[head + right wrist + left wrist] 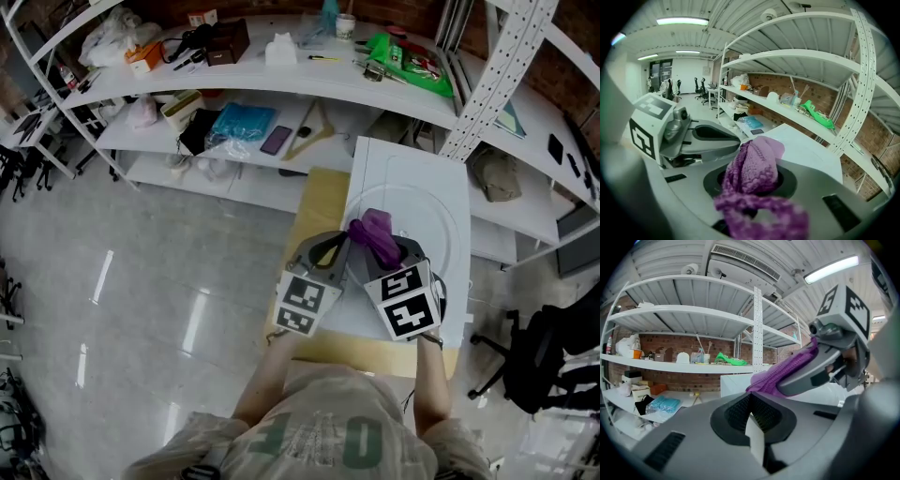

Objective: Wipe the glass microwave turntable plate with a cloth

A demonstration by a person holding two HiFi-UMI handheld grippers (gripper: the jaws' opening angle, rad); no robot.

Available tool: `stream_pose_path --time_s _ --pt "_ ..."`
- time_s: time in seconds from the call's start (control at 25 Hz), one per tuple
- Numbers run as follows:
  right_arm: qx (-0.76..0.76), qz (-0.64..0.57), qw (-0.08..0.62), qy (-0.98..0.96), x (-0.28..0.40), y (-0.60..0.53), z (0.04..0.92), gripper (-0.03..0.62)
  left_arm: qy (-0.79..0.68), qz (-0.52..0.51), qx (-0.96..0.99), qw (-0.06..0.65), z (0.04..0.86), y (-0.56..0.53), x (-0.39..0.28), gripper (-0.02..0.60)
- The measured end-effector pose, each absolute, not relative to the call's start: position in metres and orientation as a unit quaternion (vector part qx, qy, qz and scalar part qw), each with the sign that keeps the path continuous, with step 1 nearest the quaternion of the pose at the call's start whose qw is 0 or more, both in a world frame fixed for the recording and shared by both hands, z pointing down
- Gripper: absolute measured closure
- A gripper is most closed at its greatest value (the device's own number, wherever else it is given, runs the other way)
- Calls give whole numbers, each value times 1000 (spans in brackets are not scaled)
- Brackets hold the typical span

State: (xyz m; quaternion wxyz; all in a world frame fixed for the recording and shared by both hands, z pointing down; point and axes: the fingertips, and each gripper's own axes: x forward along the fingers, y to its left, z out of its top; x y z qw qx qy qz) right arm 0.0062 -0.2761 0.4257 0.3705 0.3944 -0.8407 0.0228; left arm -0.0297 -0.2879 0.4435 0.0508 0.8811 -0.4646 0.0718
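Observation:
The glass turntable plate (429,212) shows only as a faint round outline on a white box top (448,183), just beyond both grippers. My right gripper (389,246) is shut on a purple knitted cloth (375,234), which bunches up out of its jaws (755,165) and hangs over them. My left gripper (339,242) sits close beside it, to its left, jaws pressed together with nothing between them (750,411). The left gripper view shows the cloth (783,373) sticking out of the right gripper. Both are held above the near part of the plate; whether the cloth touches it is hidden.
The white box stands on a wooden table (319,211). Behind it run white shelves (281,84) cluttered with a green bag (412,58), boxes and a blue packet (242,122). A perforated shelf post (487,84) rises at right. A black chair (548,361) stands at lower right.

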Motion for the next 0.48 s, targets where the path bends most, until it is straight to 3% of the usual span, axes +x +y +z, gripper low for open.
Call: stream_pose_path --time_s 0.48 --pt "353 57 363 -860 0 -213 430 540 -470 72 878 54 444 -288 -32 580"
